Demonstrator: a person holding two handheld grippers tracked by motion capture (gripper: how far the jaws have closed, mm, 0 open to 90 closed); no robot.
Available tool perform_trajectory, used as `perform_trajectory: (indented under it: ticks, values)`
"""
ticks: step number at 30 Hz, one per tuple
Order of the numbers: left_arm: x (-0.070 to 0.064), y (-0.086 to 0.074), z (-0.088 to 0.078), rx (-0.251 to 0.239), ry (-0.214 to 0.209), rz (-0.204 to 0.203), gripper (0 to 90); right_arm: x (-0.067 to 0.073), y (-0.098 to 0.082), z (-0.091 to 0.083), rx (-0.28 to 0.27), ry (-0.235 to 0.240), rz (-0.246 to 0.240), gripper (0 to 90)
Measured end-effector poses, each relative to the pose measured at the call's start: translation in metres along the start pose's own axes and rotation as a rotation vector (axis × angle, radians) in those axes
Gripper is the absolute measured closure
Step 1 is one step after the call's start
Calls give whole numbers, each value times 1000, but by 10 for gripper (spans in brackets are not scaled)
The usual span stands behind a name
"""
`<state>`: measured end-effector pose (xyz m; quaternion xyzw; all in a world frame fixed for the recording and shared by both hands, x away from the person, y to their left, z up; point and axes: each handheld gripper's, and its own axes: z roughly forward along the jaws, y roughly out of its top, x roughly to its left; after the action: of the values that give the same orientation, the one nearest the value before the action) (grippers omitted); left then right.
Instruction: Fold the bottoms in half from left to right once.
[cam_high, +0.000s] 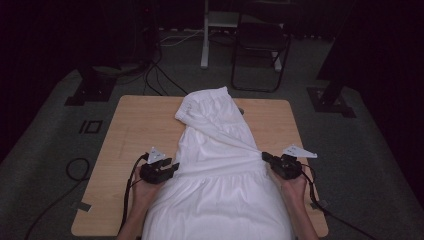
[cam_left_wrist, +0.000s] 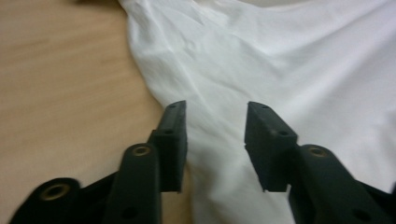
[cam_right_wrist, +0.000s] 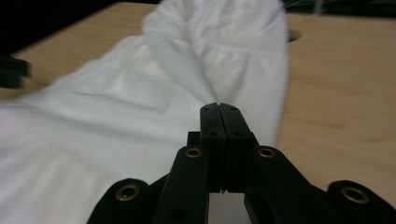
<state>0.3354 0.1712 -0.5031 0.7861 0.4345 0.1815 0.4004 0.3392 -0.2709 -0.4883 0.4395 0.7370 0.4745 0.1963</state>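
While right tool (cam_right_wrist: 219, 108) pinched white garment (cam_high: 220, 165) taut, left tool (cam_left_wrist: 215, 122) stood released over cloth edge on surface (cam_high: 135, 125).

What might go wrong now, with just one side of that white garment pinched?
1. The right hand-held gripper is shut on the edge of the white garment, while the left hand-held gripper stands open over the cloth. Pulling from one side alone would likely skew or bunch it.
2. The pinch catches only a thin fold at the jaw tips, so the cloth may slip out.
3. The garment's near end hangs over the table edge and may drag the rest off.
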Motion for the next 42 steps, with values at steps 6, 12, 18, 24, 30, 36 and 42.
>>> perform_trajectory:
  ticks: [6,12,18,24,30,36,42]
  values:
    - [5,18,29,37,45,2,450,-19,-30,41,237,-77,28,860]
    - [20,37,65,89,72,-25,383,-22,-12,48,181,-101,72,485]
    - [26,43,91,135,68,-38,385,-7,15,68,145,-46,-23,433]
    - [24,36,97,141,31,-34,742,16,20,116,253,-24,-154,462]
    - [19,23,84,119,32,-20,839,19,2,119,280,5,-150,793]
    - [6,-7,57,68,-10,-53,833,27,-15,94,275,47,-106,812]
    - [-15,-26,30,97,-28,21,826,46,-32,66,291,91,-89,831]
